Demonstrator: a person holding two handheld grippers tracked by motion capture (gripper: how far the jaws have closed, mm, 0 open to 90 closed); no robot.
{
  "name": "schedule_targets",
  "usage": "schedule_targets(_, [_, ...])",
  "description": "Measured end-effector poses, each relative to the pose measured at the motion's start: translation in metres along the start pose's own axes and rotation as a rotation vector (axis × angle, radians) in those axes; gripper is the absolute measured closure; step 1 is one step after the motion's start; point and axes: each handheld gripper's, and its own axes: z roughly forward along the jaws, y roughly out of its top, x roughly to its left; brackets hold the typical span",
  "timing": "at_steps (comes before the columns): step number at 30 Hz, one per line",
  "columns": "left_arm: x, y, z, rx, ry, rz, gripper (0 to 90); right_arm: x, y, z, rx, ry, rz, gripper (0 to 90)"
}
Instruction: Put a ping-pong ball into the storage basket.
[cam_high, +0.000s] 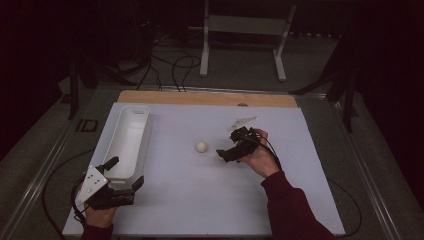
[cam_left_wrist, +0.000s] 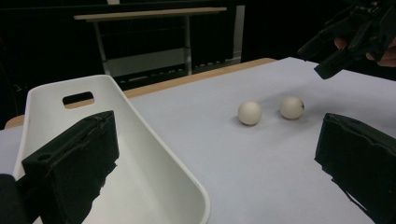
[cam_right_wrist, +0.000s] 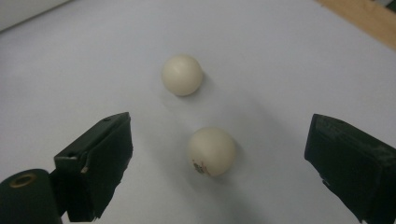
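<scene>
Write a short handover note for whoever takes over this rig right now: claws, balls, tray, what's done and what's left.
Right claw: open, hovering just above the table, jaws either side of the marked ball without touching it.
Left claw: open, holding nothing, at the near end of the white tray, one jaw over the tray's inside.
Balls: two white ones side by side on the table; the plain ball lies just beyond the marked one.
Done: nothing grasped yet; what shows of the tray's inside is empty.
Left: likely close on the marked ball, carry it to the tray, then fetch the other.
</scene>
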Motion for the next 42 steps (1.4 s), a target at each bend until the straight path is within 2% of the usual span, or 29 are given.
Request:
schedule_targets(6, [0.0, 0.0, 0.0, 0.0, -0.001, -0.001, 0.0, -0.003, 0.001, 0.006, 0.019, 0.021, 0.0, 7.4])
schedule_targets(11, [0.0, 0.0, 0.0, 0.001, -0.002, 0.0, 0.0, -0.003, 0.002, 0.009, 0.043, 0.017, -0.01, 7.4])
schedule_targets(22, [0.0, 0.0, 0.001, 0.003, -0.002, -0.001, 0.0, -0.006, 0.006, 0.016, 0.055, 0.028, -0.022, 7.4])
schedule_targets(42, [0.0, 0.0, 0.0, 0.007, 0.002, 0.0, 0.0, -0.012, 0.003, 0.03, 0.1, 0.049, -0.006, 7.5])
